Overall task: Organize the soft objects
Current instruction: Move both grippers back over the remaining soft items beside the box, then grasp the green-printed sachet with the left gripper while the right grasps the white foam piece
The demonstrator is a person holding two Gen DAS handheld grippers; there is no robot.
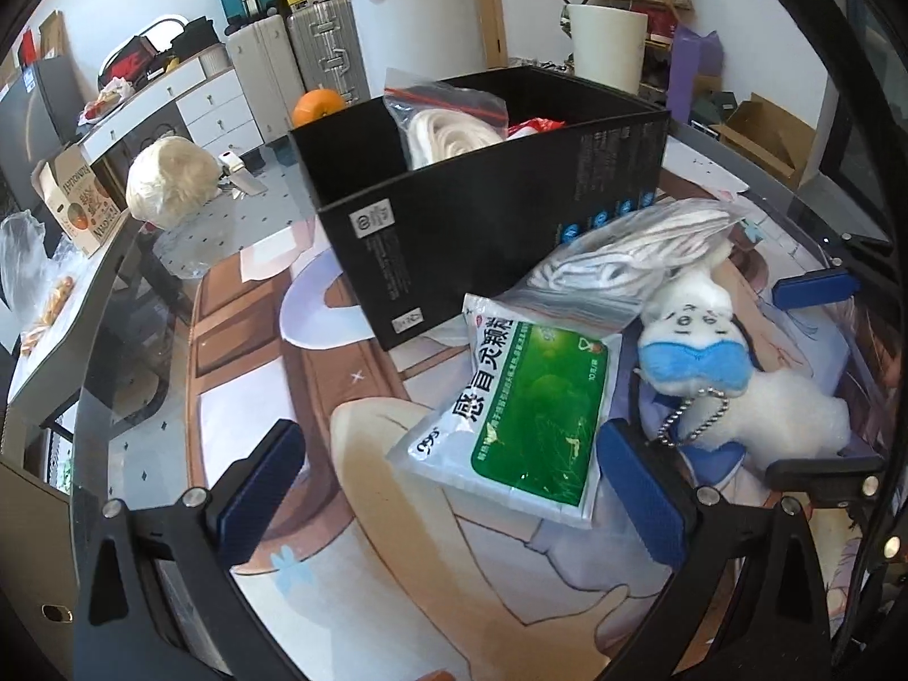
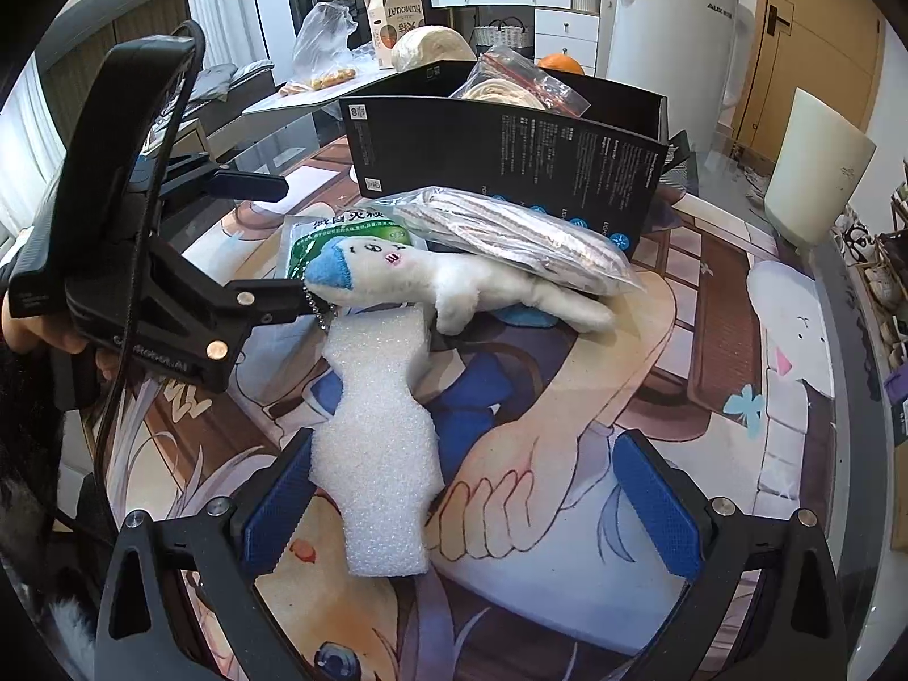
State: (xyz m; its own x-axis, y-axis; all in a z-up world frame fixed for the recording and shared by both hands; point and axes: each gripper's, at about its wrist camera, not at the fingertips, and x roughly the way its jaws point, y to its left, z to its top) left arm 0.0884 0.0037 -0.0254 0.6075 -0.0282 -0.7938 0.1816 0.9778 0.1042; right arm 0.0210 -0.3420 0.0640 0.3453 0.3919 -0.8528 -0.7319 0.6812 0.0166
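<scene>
Both sets of fingers spread wide and empty above the desk (image 2: 709, 295), left fingers (image 1: 454, 488) straddling the green packet (image 1: 522, 403) and right fingers (image 2: 465, 505) around the foam piece (image 2: 380, 442), ready for transfer into the black box (image 1: 454, 215) beyond.

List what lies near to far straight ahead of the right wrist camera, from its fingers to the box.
white foam piece → white plush toy → bag of striped cloth → black box
</scene>
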